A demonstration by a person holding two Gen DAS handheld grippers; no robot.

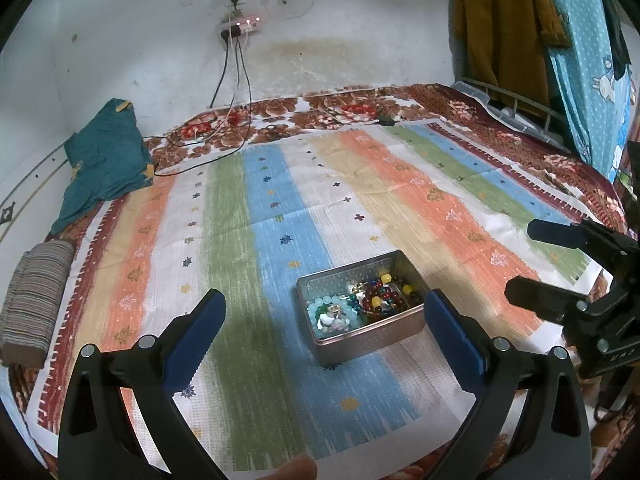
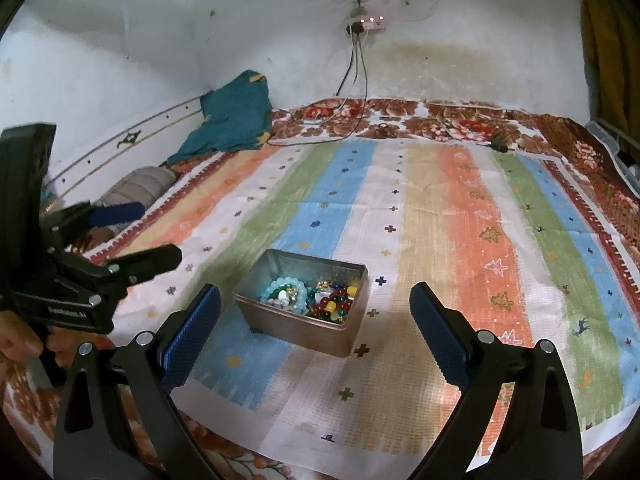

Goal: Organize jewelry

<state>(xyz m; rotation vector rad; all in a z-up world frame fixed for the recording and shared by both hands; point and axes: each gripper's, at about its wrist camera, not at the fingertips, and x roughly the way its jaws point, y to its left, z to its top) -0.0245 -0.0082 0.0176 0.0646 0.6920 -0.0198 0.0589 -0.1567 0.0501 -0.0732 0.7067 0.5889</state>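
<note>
An open silver metal tin (image 1: 372, 338) (image 2: 304, 330) sits on the striped cloth on the bed. It holds jewelry: a pale blue bead bracelet (image 1: 328, 308) (image 2: 280, 286) and a red, yellow and dark bead strand (image 1: 380, 296) (image 2: 334, 304). My left gripper (image 1: 324, 316) is open and empty, just short of the tin. My right gripper (image 2: 316, 308) is open and empty, its jaws to either side of the tin, nearer the camera. The right gripper also shows in the left wrist view (image 1: 540, 264), and the left gripper in the right wrist view (image 2: 140, 236).
The striped cloth (image 1: 280, 208) (image 2: 460, 220) covers a floral blanket. A teal garment (image 1: 104, 160) (image 2: 236, 120) and a rolled striped cloth (image 1: 32, 300) lie at the left. Cables (image 1: 236, 80) hang from a wall power strip (image 2: 370, 22). Clothes (image 1: 504, 28) hang at the right.
</note>
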